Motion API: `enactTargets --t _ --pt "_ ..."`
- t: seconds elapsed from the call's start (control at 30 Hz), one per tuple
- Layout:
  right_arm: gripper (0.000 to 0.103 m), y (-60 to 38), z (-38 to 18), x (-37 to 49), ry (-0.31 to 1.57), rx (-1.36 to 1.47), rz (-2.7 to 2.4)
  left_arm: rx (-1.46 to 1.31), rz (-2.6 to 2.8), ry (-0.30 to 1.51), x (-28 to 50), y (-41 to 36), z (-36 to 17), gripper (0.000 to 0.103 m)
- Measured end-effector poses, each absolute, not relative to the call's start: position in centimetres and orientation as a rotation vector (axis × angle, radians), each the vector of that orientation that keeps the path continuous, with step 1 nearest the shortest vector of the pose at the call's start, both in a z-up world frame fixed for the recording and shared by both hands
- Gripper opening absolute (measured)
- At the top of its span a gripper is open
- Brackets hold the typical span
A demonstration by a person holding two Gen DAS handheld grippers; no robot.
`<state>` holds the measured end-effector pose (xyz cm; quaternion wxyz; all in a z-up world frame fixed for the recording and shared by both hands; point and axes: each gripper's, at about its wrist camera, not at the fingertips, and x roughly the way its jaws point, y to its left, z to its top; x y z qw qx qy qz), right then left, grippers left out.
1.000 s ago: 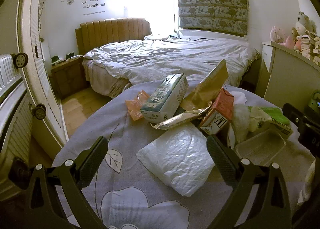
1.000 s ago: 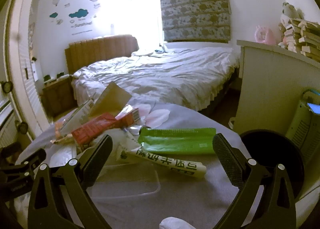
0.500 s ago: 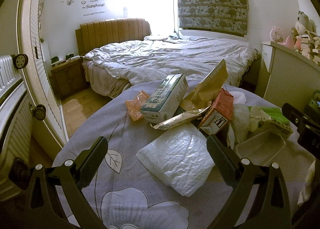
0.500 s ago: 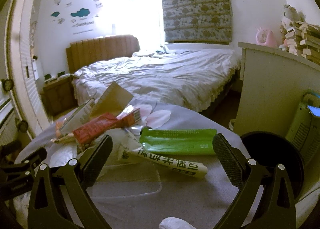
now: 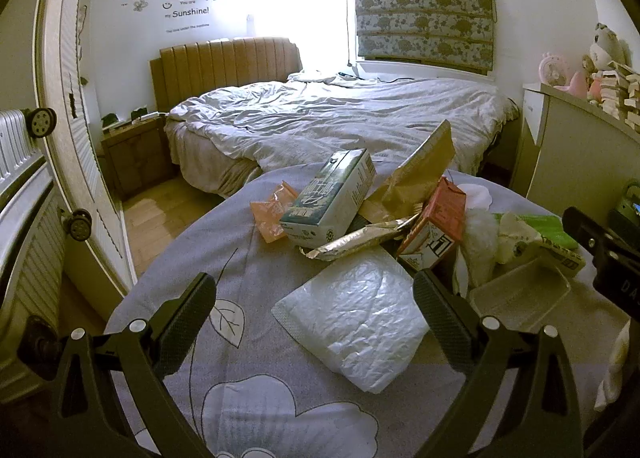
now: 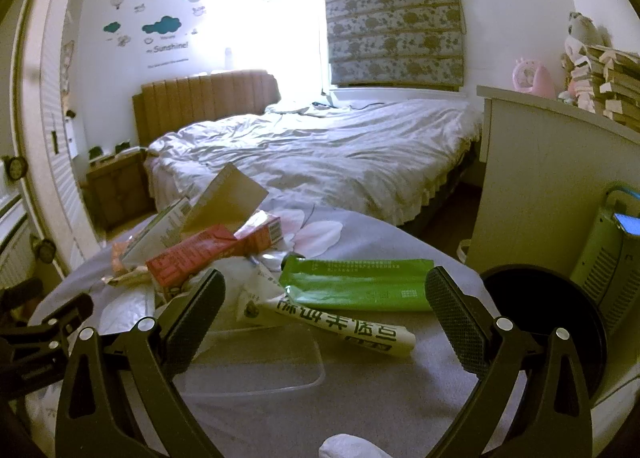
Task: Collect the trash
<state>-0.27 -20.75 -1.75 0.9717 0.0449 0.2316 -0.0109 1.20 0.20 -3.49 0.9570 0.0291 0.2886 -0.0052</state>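
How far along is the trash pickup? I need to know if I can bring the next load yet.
Nothing looks collected yet. The left gripper and right gripper are both open and empty. In hand: the left one hovers over the white plastic bag. Left on the table: the milk carton, red carton, green pouch and clear tray. The dark bin waits beside the table.

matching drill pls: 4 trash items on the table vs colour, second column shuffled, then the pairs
Items:
1. milk carton
2. juice carton
3. flat pouch
4. snack wrapper

Colours:
A. orange
B. bright green
C. white and dark teal
D. red

Pairs: 1-C, 2-D, 3-B, 4-A
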Motion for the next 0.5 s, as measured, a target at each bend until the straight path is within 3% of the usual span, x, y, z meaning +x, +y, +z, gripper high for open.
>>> enactTargets --t 0.5 --pt "0.099 -21.2 -1.5 0.6 0.507 0.139 0.064 -0.002 -0.06 0.603 1.5 1.2 -3.4 0.098"
